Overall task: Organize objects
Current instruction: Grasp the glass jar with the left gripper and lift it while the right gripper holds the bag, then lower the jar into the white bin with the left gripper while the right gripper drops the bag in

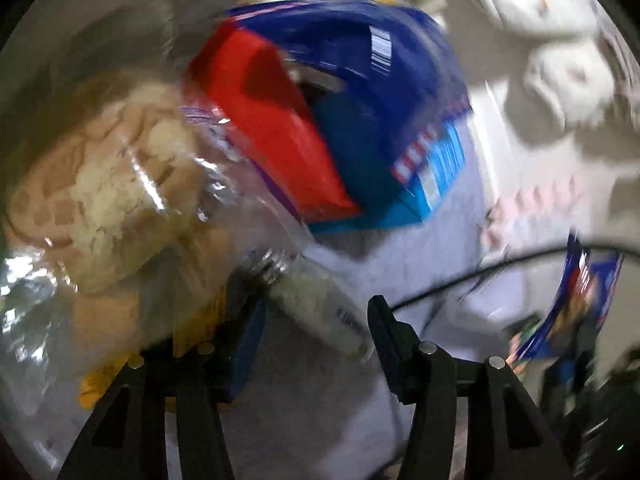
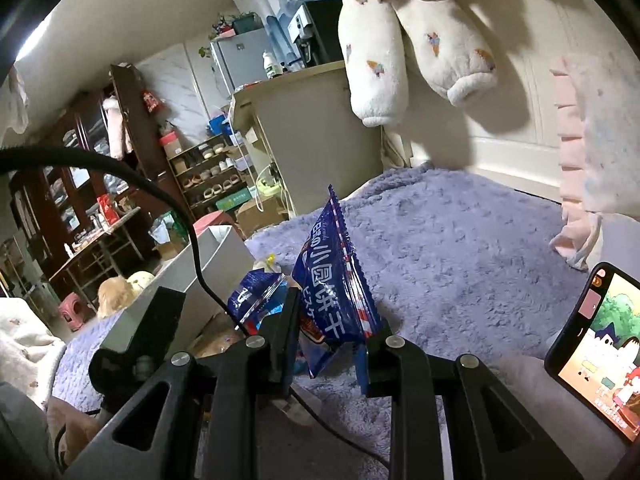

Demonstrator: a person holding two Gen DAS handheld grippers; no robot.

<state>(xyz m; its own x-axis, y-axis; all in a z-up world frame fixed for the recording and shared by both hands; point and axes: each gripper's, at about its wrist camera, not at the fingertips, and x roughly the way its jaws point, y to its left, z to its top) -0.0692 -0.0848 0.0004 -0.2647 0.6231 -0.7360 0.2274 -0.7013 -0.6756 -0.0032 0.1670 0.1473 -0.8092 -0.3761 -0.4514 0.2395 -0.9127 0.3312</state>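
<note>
The right gripper (image 2: 332, 340) grasps a blue snack bag (image 2: 336, 280) above open purple blanket (image 2: 460, 240); a phone (image 2: 596, 344) stands right, a white bin (image 2: 192, 276) left. The left gripper (image 1: 316, 320) is blurred, grip unclear, with a clear bag (image 1: 120, 200) close in front.

- Snack packet (image 2: 340, 280): showing deep blue, white characters, a red-and-white striped border.
- Second packet (image 2: 256, 294): showing the same blue with a red-and-white striped edge.
- Blanket (image 2: 460, 240): showing pale lavender, fuzzy and unpatterned.
- Plush legs (image 2: 416, 52): showing cream, dotted with small multicoloured ice-cream cones.
- Hanging cloth (image 2: 592, 152): showing pale pink with a ruffled pink trim and faint specks.
- Bin (image 2: 176, 292): showing plain light grey.
- Phone (image 2: 596, 352): showing a black frame, with a bright cartoon in green, orange and red.
- Bread bag (image 1: 104, 200): showing clear, glinting film over tan and cream bread.
- Large packet (image 1: 340, 120): showing red and dark blue panels, a light blue corner, a striped red-and-white band; blurred.
- Fingers (image 2: 288, 332): showing black with blue pads.
</note>
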